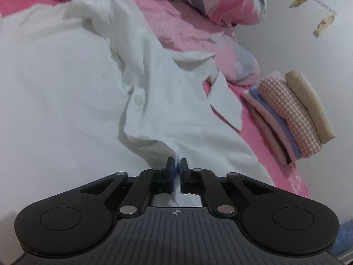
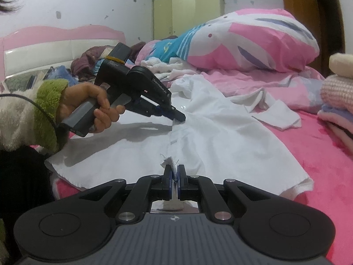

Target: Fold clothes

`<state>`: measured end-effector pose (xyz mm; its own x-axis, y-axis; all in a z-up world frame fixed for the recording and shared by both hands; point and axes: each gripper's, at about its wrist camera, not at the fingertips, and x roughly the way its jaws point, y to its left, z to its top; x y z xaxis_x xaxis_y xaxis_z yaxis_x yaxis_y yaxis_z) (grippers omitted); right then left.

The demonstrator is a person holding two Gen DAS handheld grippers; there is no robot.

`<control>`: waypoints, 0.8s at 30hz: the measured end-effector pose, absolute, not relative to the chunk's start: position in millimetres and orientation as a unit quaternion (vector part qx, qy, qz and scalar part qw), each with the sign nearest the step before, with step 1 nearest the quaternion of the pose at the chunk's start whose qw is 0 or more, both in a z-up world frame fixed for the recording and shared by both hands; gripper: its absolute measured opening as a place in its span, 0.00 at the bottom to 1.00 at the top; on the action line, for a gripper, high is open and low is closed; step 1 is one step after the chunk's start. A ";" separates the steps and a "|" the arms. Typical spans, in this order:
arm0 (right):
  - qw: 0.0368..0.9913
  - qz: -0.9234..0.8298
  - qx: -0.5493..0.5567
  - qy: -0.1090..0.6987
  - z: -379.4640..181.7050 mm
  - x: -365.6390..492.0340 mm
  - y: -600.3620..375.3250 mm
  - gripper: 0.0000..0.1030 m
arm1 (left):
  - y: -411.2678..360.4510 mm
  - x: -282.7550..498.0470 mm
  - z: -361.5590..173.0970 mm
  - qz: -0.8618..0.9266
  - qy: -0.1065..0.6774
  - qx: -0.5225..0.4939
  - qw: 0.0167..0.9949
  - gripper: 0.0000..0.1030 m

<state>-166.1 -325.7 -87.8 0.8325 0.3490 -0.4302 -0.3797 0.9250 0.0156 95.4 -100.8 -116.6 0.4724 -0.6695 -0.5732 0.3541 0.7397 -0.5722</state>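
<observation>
My left gripper (image 1: 177, 165) is pinched narrow on a fold of the white shirt (image 1: 66, 84), low centre of its own frame; fabric runs between the blue pads and shows through the gap behind them. Right gripper (image 2: 175, 172) is in the same state: clamped on the shirt's edge near a small tag with loose threads, low centre of the right view.

In the right view the left gripper sits mid-left, nose down on the shirt's button placket, held by a hand (image 2: 92, 108) in a green fuzzy cuff (image 2: 49, 110) with a cable trailing off the left edge.

The shirt lies spread over the pink bed (image 2: 320, 145), filling most of the left view. Its collar (image 1: 198, 64) is at centre right there, and one button (image 1: 138, 99) shows on the placket mid-frame. The upper part is bunched toward the top of the frame.

A stack of folded clothes (image 1: 293, 119) is at the right edge of the left view, apart from the shirt: beige on top, then checked, then blue and pink layers. A pink-striped pillow (image 2: 260, 42) is upper right of the right view, with a loose clothes pile (image 2: 92, 59) behind at mid-left. A yellow-green cabinet (image 2: 187, 15) stands top centre and a brown door (image 2: 308, 2) top right.
</observation>
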 end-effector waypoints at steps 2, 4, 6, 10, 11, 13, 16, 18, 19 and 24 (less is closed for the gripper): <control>0.955 0.193 -0.046 0.219 -88.4 -165.8 -323.6 0.03 | -97.7 94.9 -110.7 -0.301 0.398 -0.186 0.846 0.01; 0.954 0.193 -0.059 0.222 -90.0 -164.5 -321.3 0.03 | -98.2 96.1 -109.4 -0.299 0.395 -0.178 0.850 0.01; 0.952 0.196 -0.071 0.227 -92.7 -163.4 -317.9 0.03 | -100.1 97.1 -110.2 -0.297 0.395 -0.167 0.853 0.01; 0.946 0.205 -0.099 0.231 -96.6 -163.2 -307.8 0.03 | -105.5 96.2 -117.7 -0.285 0.395 -0.137 0.862 0.01; 0.944 0.207 -0.110 0.233 -97.7 -163.4 -304.3 0.04 | -106.1 96.4 -119.6 -0.283 0.396 -0.132 0.863 0.01; 0.939 0.210 -0.126 0.241 -100.3 -163.0 -299.6 0.04 | -107.1 97.0 -123.4 -0.279 0.399 -0.122 0.865 0.02; 0.937 0.209 -0.125 0.252 -100.3 -163.8 -298.7 0.06 | -104.8 97.4 -125.1 -0.283 0.405 -0.123 0.861 0.05; 0.938 0.205 -0.108 0.256 -97.1 -165.3 -302.2 0.19 | -101.1 96.2 -122.7 -0.285 0.408 -0.125 0.858 0.08; 0.942 0.200 -0.092 0.254 -94.2 -168.1 -306.8 0.32 | -99.3 95.4 -121.3 -0.286 0.410 -0.124 0.857 0.15; 0.954 0.184 0.031 0.233 -77.4 -186.0 -344.6 0.39 | -89.0 74.8 -103.6 -0.278 0.386 -0.089 0.875 0.40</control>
<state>-186.0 -344.6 -77.4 0.8230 0.3667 -0.4337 -0.3374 0.9300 0.1460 74.8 -89.0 -103.6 0.5472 -0.5548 -0.6266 0.4171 0.8299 -0.3706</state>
